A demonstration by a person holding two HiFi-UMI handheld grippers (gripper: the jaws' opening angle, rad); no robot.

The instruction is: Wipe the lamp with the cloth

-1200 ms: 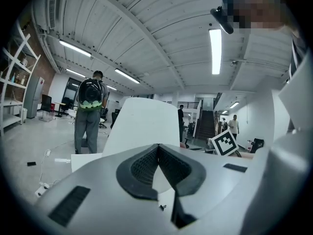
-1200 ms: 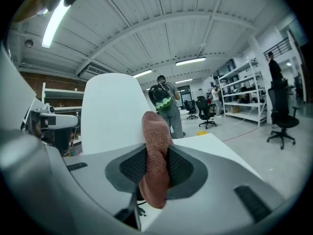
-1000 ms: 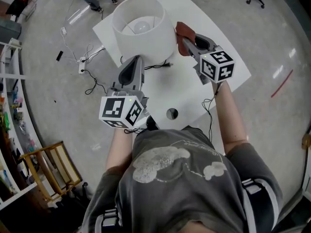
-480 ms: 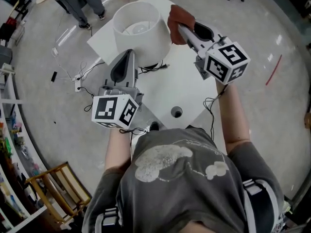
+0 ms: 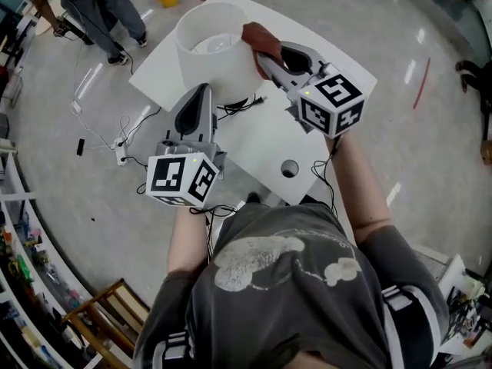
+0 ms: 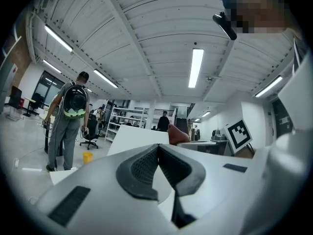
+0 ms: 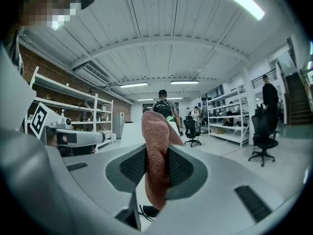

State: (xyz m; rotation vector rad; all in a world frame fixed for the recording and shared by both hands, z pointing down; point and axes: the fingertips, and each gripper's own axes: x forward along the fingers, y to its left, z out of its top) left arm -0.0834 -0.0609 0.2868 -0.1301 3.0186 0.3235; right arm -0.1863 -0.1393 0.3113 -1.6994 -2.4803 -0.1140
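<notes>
Here, the left gripper (image 5: pixel 201 92), jaws pressed together on nothing, hangs beside the white-shaded lamp (image 5: pixel 211 52) on the table (image 5: pixel 257 144), and beyond it the right gripper (image 5: pixel 265 58) clamps the rust-red cloth (image 5: pixel 257 35) at the shade's upper edge, where a hard push might tip the unsteadied lamp.

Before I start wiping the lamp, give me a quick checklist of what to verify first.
1. Cloth gripped: ok, the right gripper is shut on it.
2. Cloth against the lamp: cannot tell; it sits at the shade's upper rim.
3. Lamp upright on the table: ok.
4. Left gripper free: ok, shut and empty, low beside the shade.
</notes>
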